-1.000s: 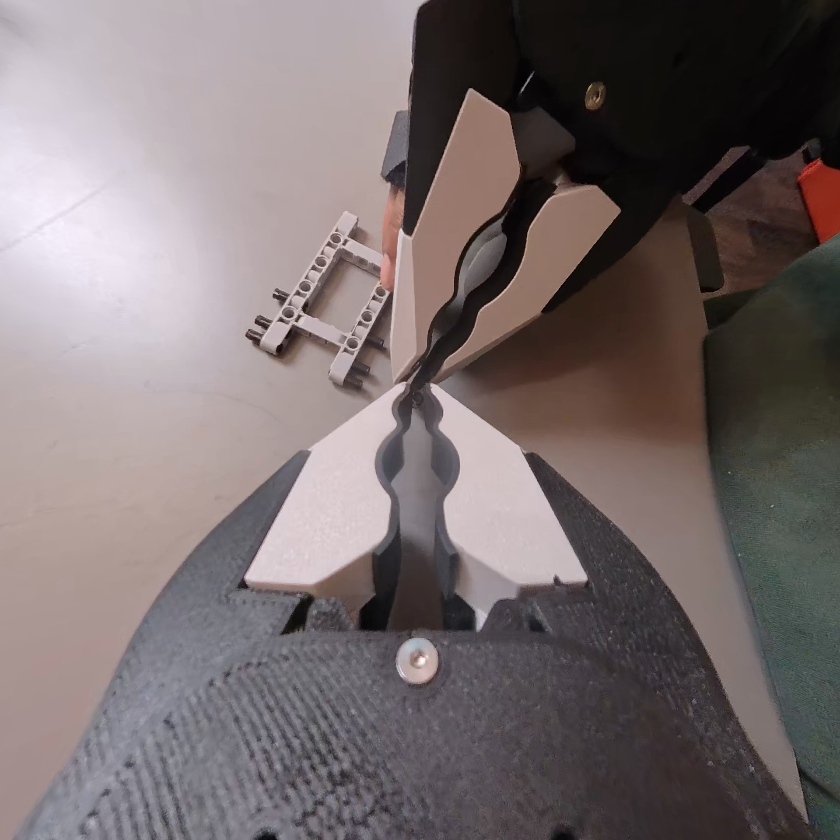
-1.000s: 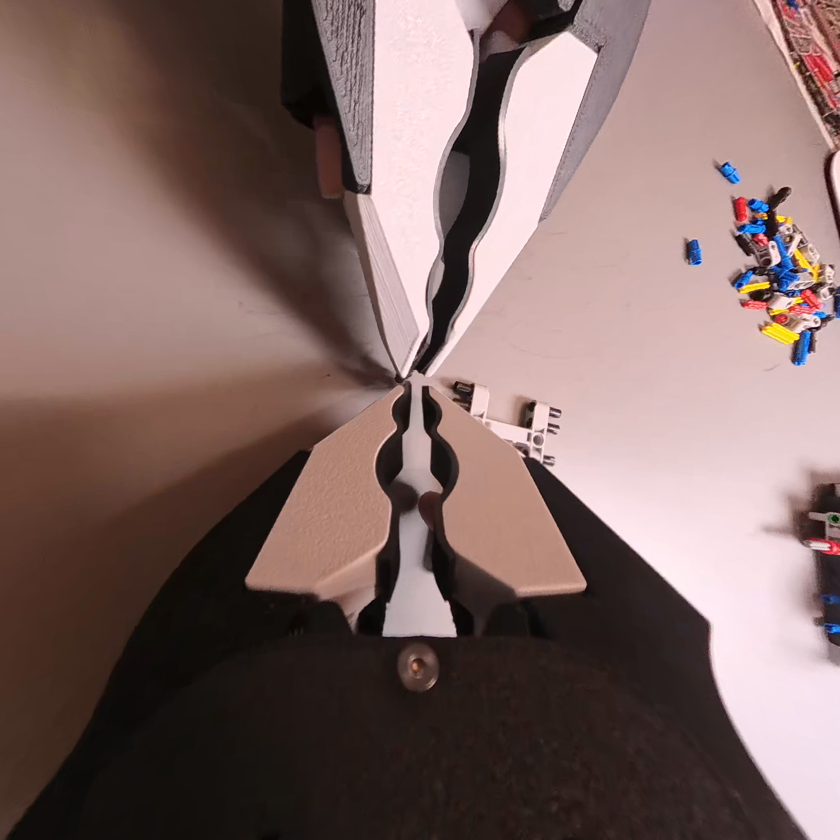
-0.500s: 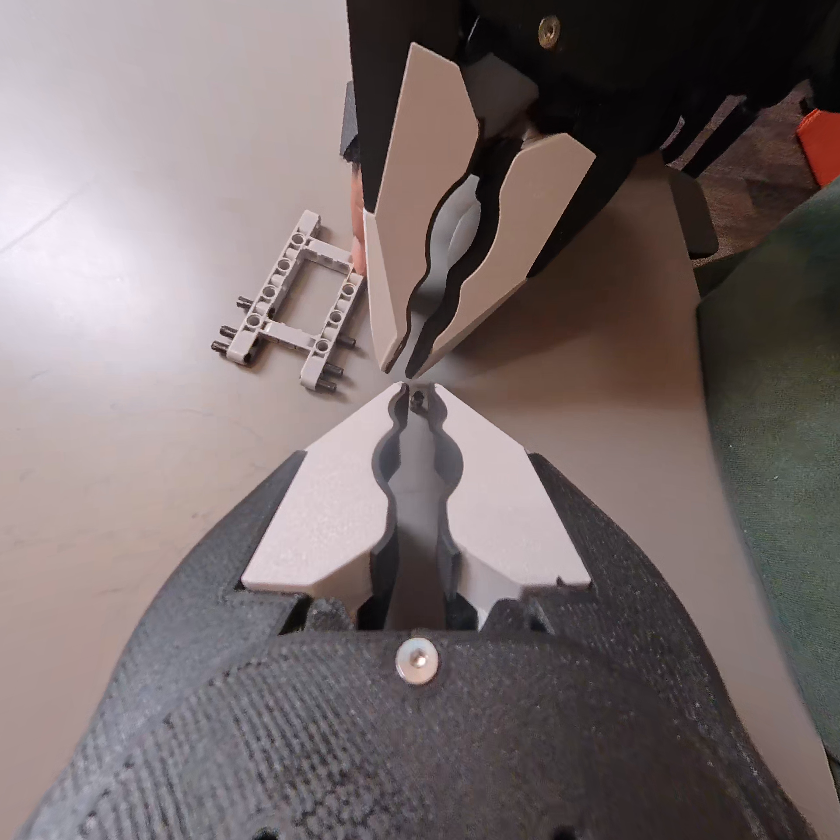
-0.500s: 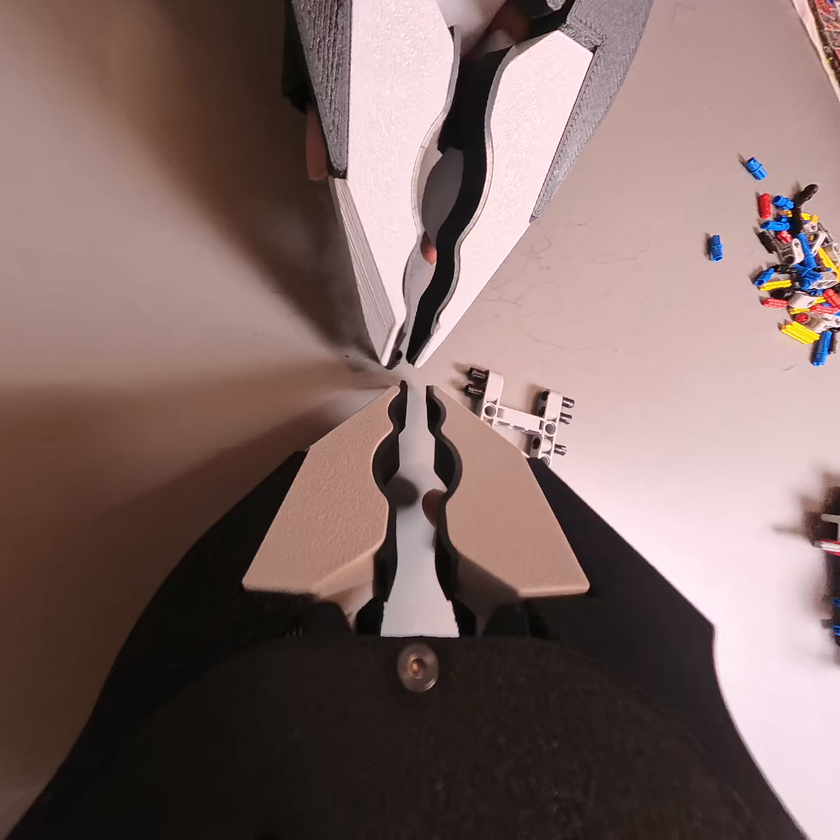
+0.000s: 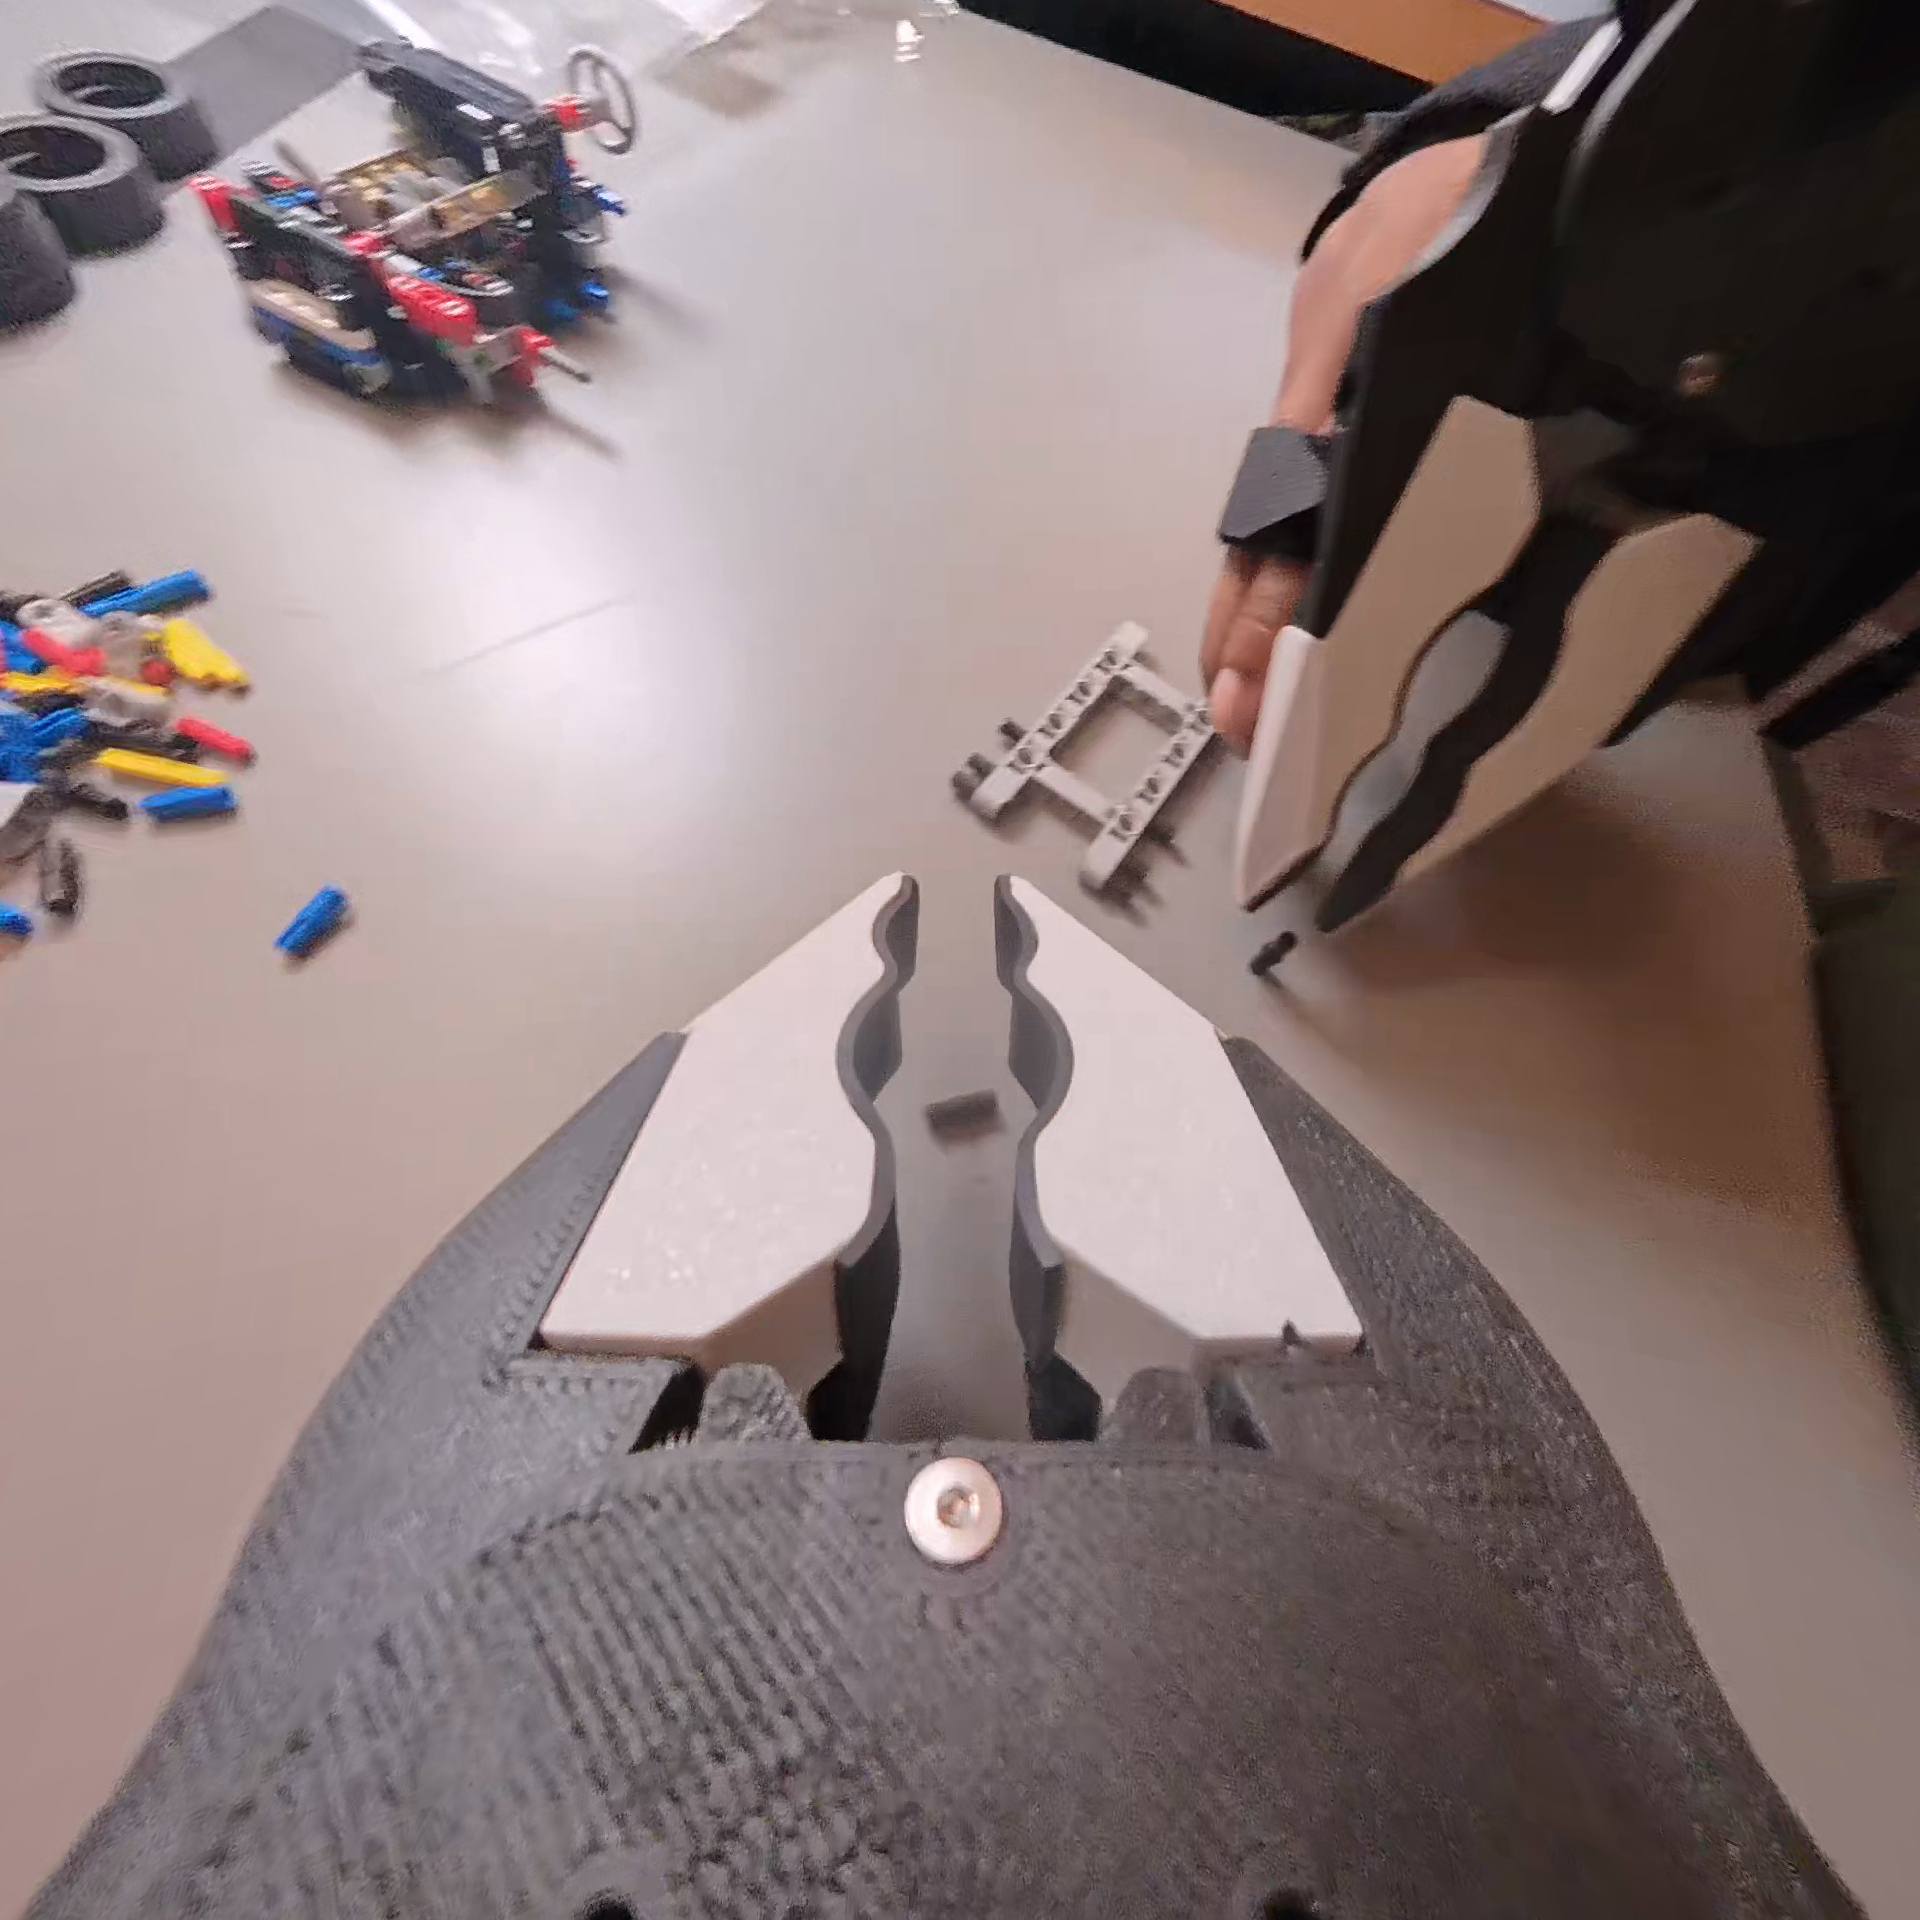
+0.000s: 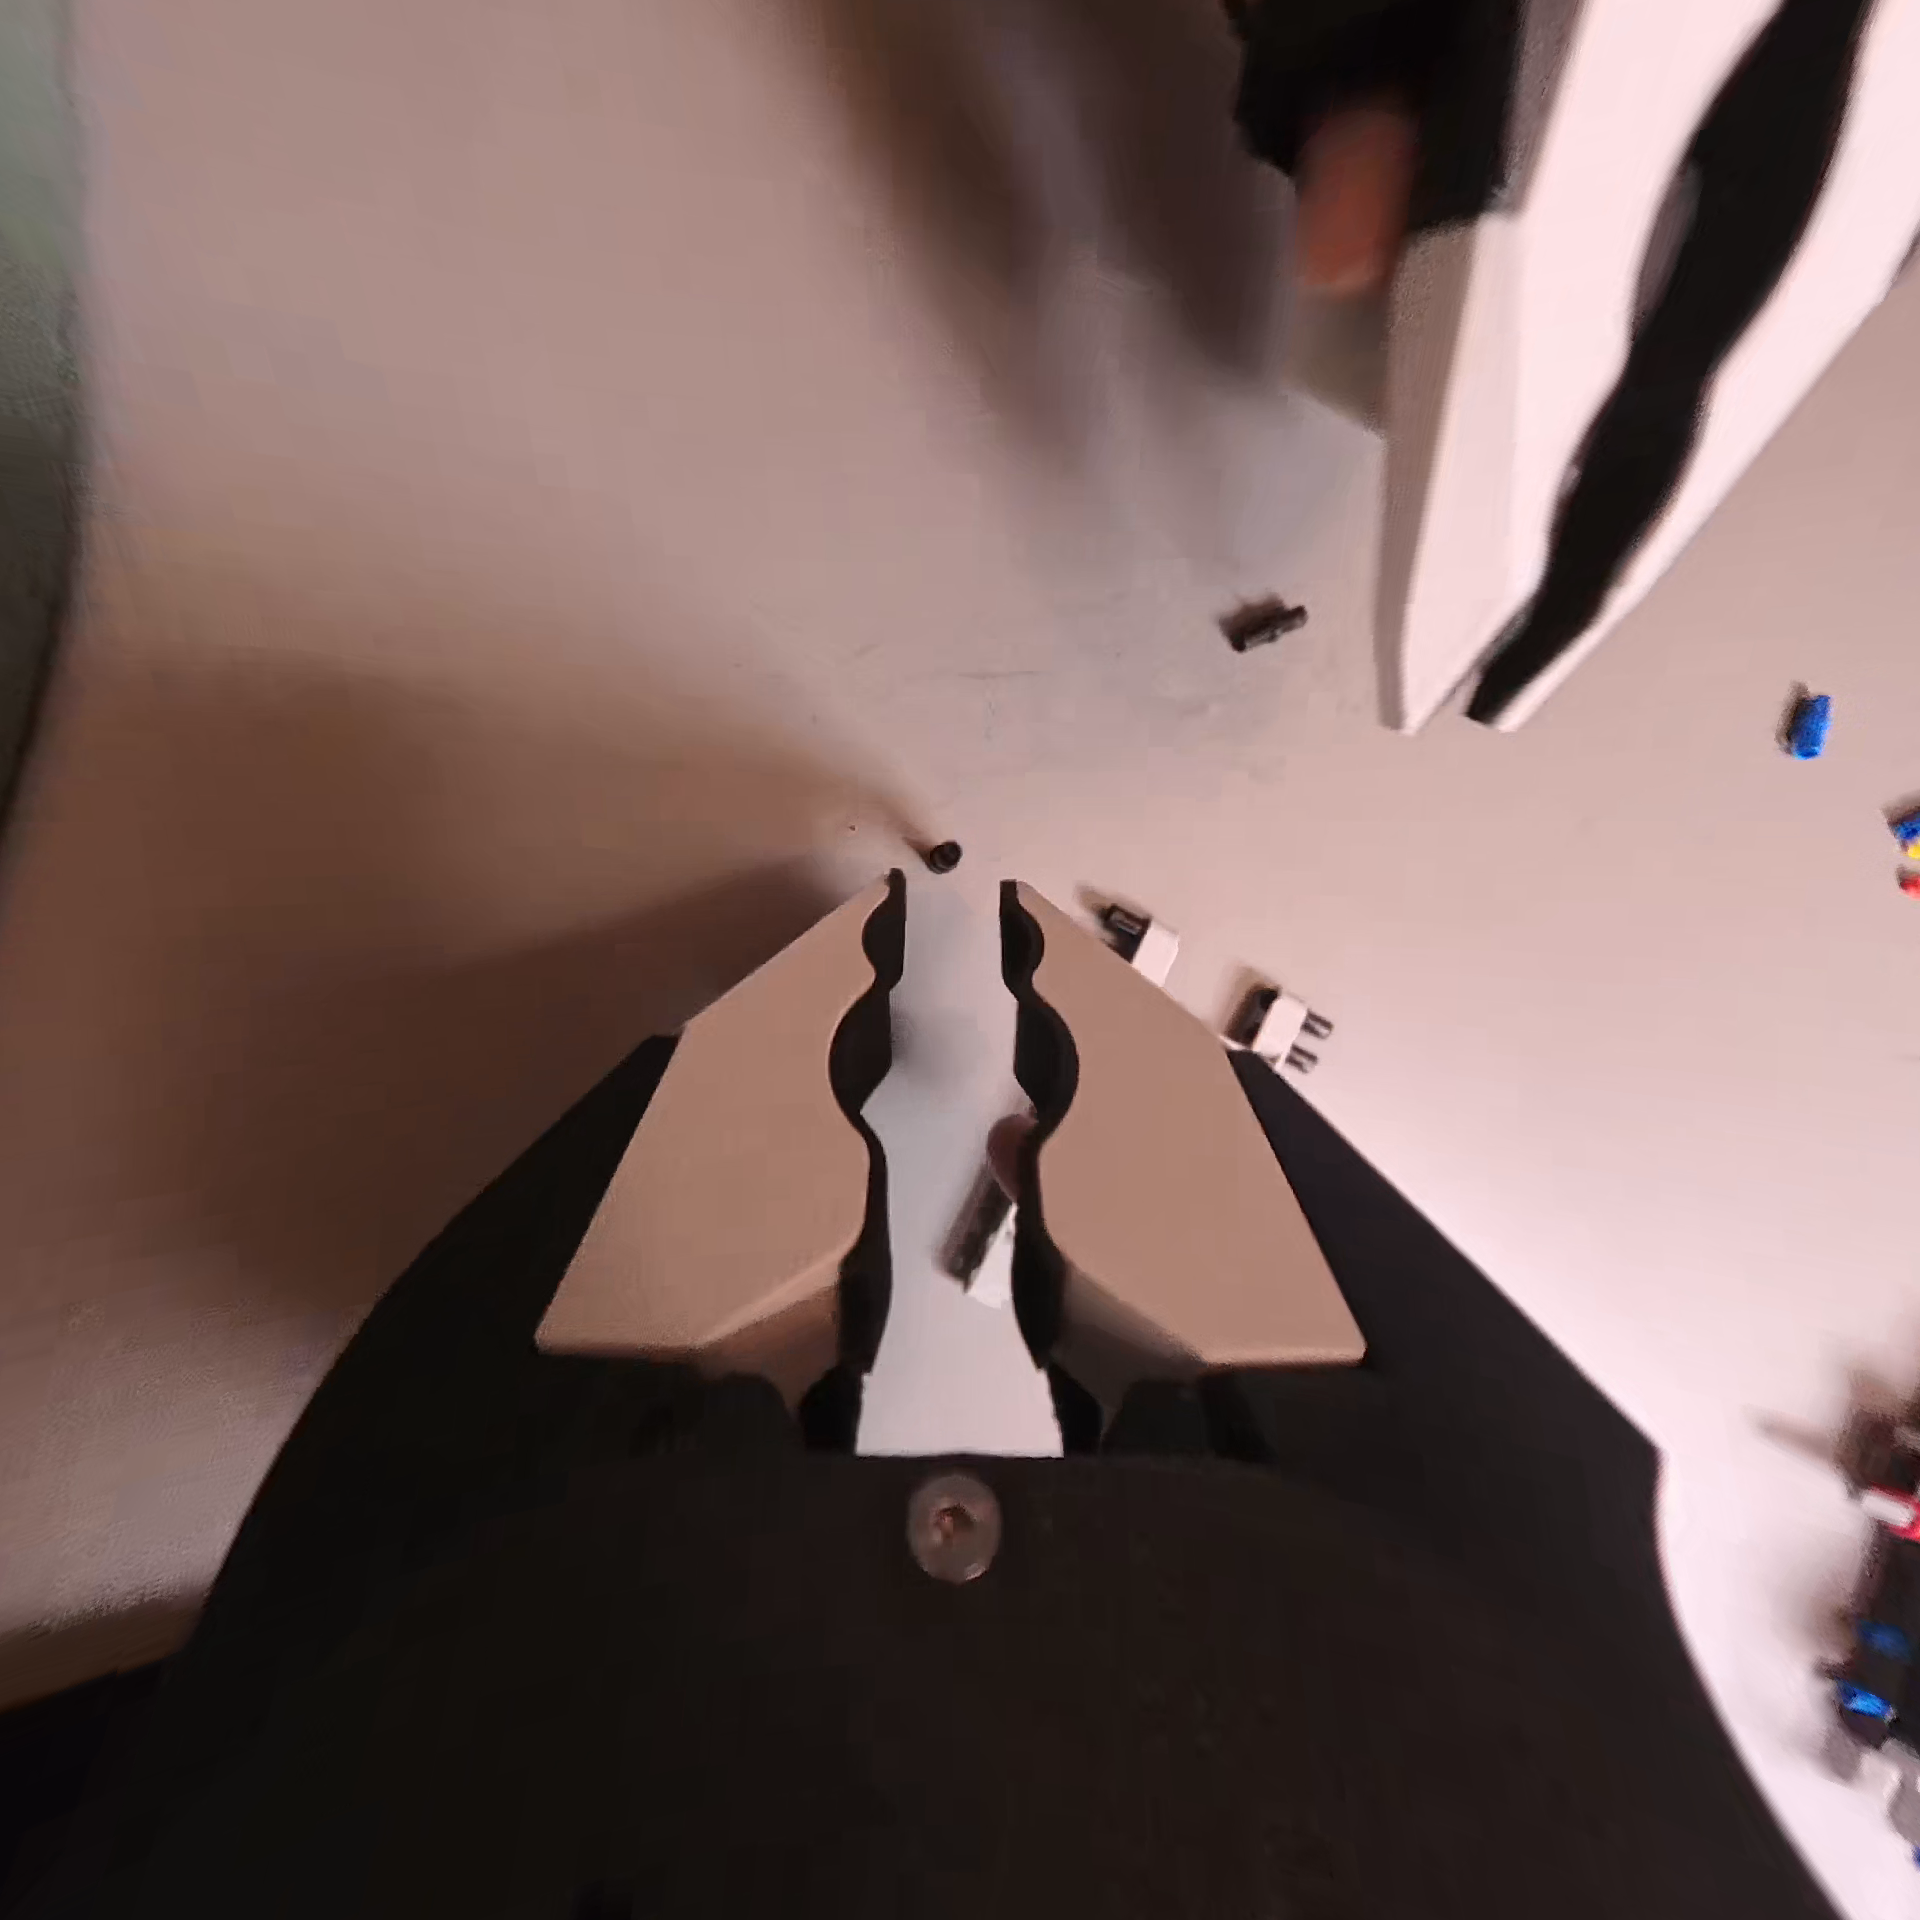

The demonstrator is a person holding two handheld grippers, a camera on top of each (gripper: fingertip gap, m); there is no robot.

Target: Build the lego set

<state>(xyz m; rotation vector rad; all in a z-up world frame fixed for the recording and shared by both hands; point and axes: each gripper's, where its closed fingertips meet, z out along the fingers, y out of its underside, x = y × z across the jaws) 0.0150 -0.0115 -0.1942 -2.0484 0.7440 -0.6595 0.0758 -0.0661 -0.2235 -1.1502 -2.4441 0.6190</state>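
the grey lego frame [image 5: 1093,755] lies flat on the tan counter [image 5: 727,499], its two long beams running from near-left to far-right in the left wrist view, black pins sticking out of its near ends. the left hand-held gripper [image 5: 956,883] hovers with its fingers spread and nothing between them; through the gap a small black pin [image 5: 959,1111] lies crosswise on the counter. the right hand-held gripper [image 5: 1294,914] is also spread and empty, tips pointing down just above a second black pin [image 5: 1272,951], just right of the frame. well apart on the far left sit a half-built vehicle [image 5: 416,270], black tyres [image 5: 73,187] and a scatter of blue, yellow and red pieces [image 5: 104,707]. the right wrist view is blurred.
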